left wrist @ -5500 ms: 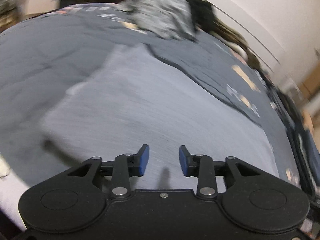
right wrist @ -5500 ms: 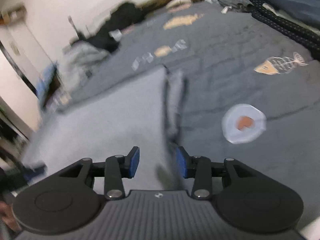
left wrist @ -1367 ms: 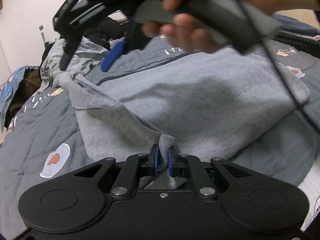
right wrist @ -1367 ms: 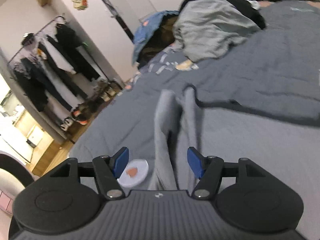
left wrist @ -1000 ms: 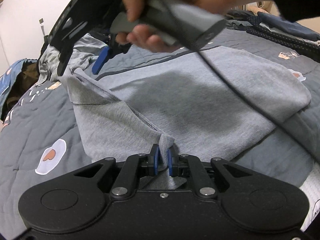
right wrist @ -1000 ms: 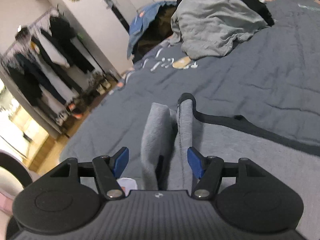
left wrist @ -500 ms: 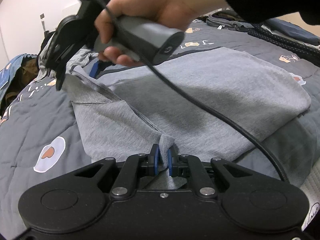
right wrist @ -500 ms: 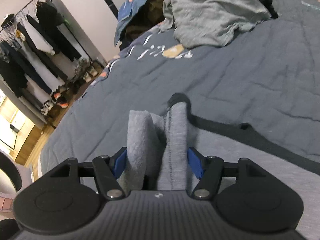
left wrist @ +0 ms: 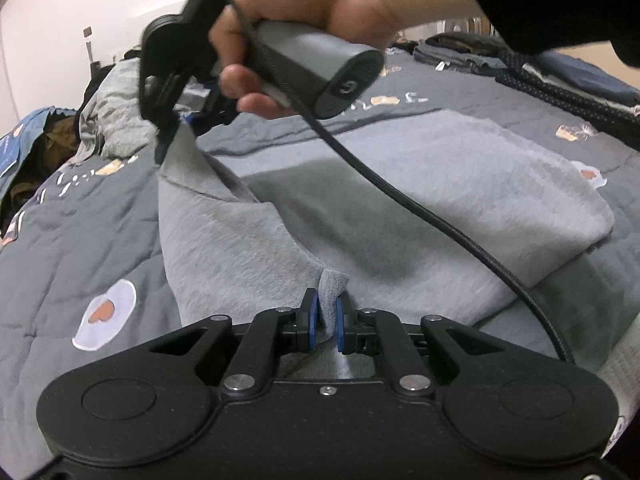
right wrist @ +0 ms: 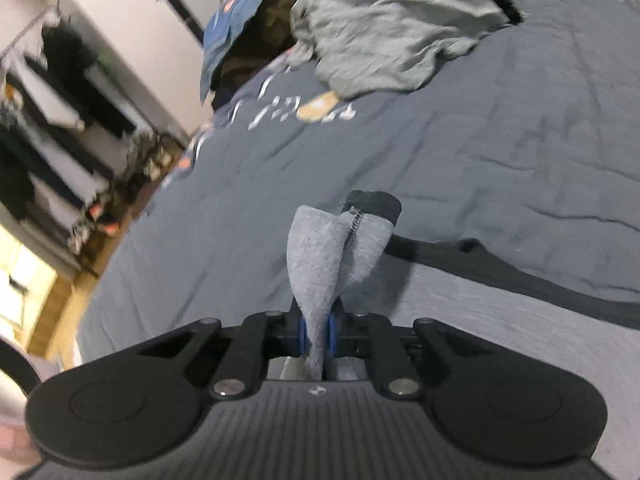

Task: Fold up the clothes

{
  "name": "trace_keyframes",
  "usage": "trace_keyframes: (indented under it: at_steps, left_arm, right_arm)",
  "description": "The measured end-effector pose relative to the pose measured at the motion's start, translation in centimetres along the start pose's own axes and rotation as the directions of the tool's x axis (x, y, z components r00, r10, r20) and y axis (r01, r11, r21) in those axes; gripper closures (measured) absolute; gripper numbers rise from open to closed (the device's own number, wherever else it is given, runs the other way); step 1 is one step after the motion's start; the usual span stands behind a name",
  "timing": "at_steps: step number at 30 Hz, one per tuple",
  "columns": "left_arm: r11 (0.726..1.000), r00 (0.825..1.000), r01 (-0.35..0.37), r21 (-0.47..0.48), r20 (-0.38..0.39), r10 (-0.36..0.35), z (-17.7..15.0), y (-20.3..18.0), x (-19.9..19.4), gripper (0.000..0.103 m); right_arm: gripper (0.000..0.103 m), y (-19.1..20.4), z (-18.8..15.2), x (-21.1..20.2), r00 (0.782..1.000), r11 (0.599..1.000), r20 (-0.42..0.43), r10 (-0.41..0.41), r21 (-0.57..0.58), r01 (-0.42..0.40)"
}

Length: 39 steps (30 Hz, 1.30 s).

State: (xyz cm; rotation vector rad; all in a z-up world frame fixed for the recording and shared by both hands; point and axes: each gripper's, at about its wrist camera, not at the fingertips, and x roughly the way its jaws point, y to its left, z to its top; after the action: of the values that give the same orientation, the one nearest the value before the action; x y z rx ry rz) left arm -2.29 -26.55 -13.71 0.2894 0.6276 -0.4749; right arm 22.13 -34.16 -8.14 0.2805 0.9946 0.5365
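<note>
A dark grey quilted bed cover (left wrist: 80,248), printed with small fried-egg motifs, served as the folding surface, with a heap of other clothes (right wrist: 392,20) piled at its far end. Across it lay a pale grey sweatshirt (left wrist: 460,200), soft and fleecy, partly doubled over on itself, a dark trim showing along its far edge. The person's right hand (left wrist: 320,12) carried the right tongs (right wrist: 316,334), whose jaws had just closed on a bunched, stitched corner of the garment, while the left tongs (left wrist: 325,322) were clenched on a small pleat of the near edge. Both corners of one side appeared to be pinched so that the side could be lifted and carried over evenly, though the fold itself was not yet made
</note>
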Motion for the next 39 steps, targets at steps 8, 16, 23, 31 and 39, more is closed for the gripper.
trace_keyframes:
  at_steps: [8,16,23,31,39]
  left_arm:
    - [0.991,0.983,0.132,0.012,0.129,-0.132,2.9,-1.9,-2.8,0.095]
    - [0.949,0.936,0.289,0.125,0.170,-0.308,6.9,-9.3,-2.9,0.095]
    - [0.906,0.910,0.386,0.175,0.086,-0.405,7.1,-14.6,0.1,0.095]
    - [0.889,0.906,0.419,0.184,-0.023,-0.422,5.7,-17.2,3.6,0.094]
    - [0.869,0.893,0.444,0.218,-0.030,-0.449,5.9,-14.8,-0.4,0.061]
  right_arm:
    - [0.093,-2.4,0.7,-7.3,0.995,0.997,0.092,-0.045,0.062,0.039]
    - [0.093,-8.1,-0.4,-16.3,0.974,0.977,0.144,-0.176,0.147,0.155]
    - [0.093,-15.6,-3.7,-20.6,0.952,0.932,0.133,-0.276,0.279,0.232]
    - [0.090,-22.4,-8.7,-19.5,0.950,0.904,0.124,-0.285,0.364,0.224]
    - [0.059,-25.5,-11.4,-21.0,0.935,0.856,0.172,-0.311,0.479,0.196]
